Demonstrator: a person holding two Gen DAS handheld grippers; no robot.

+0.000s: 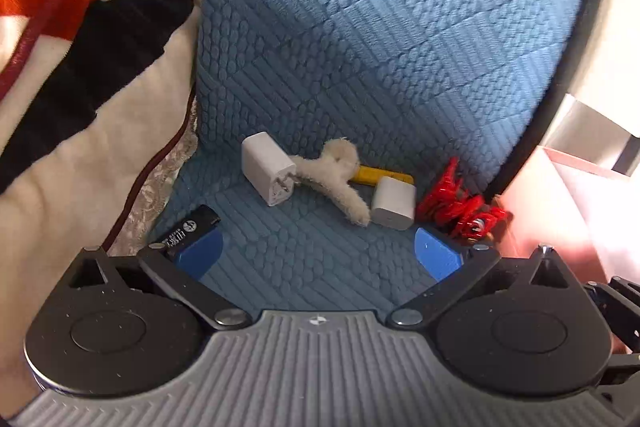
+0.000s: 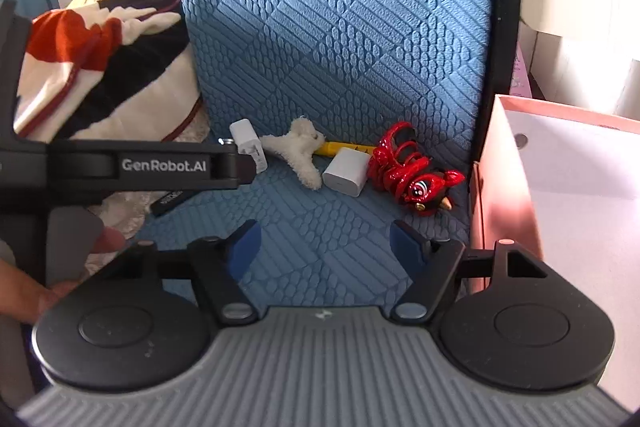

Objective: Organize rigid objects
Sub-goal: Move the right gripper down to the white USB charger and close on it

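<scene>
1. A blue quilted cover (image 1: 360, 67) makes the surface; a patterned blanket (image 1: 80, 47) lies left, a pink box (image 2: 560, 167) right.
2. Both the left gripper (image 1: 318, 253) and the right gripper (image 2: 324, 247) stand wide and empty; the white charger (image 1: 267, 169), smaller white charger (image 1: 394, 203) and red clip (image 2: 408, 167) lie ahead, apart from the fingers.
3. A fluffy white clip (image 1: 336, 175) covers a yellow stick (image 1: 380, 177); a black lighter (image 1: 188, 227) lies beside the left gripper's left finger.

I read "GenRobot.AI" in white on the left gripper (image 2: 248, 163) arm crossing my right view. The black stick's (image 1: 188, 229) white print is too blurred.
</scene>
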